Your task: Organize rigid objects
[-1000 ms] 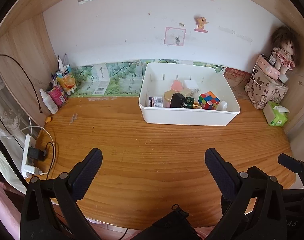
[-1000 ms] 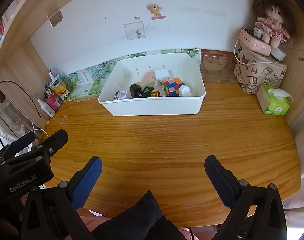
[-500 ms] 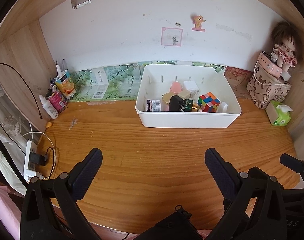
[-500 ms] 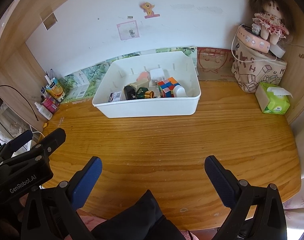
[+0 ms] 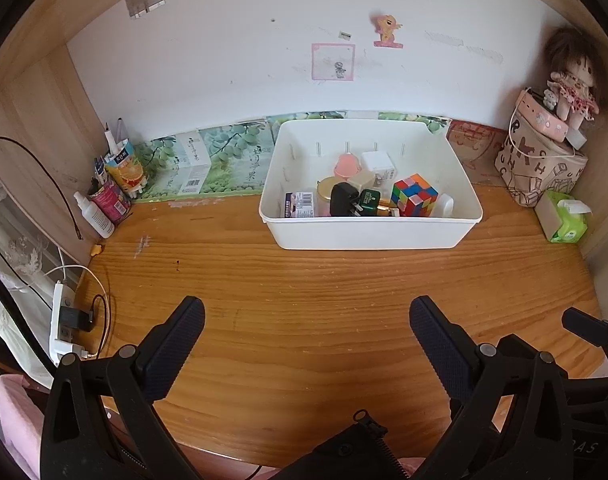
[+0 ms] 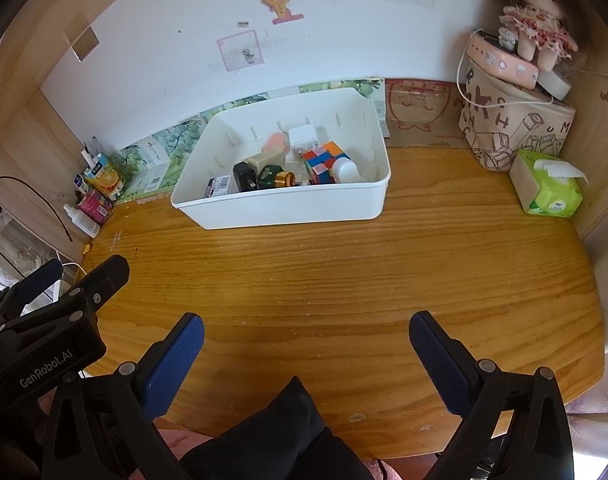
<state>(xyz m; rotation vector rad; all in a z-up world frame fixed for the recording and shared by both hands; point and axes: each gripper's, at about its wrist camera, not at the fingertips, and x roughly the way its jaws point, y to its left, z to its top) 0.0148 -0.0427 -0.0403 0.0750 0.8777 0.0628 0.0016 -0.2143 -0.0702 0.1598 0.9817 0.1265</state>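
My left gripper (image 5: pixel 307 334) & right gripper (image 6: pixel 306 338) both spread wide, holding nothing, above bare wooden desk (image 5: pixel 324 312). Multicoloured puzzle cube (image 5: pixel 414 195), black plug adapter (image 5: pixel 345 200) etc. sit inside white rectangular plastic bin (image 5: pixel 368 236) at desk's back.

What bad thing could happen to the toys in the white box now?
The items in the white bin are packed tightly, so reaching for the colour cube might knock the black plug or the green bottle beside it. Both the left hand-held gripper and the right hand-held gripper are open and far back, so a long reach could bump the bin's front wall.
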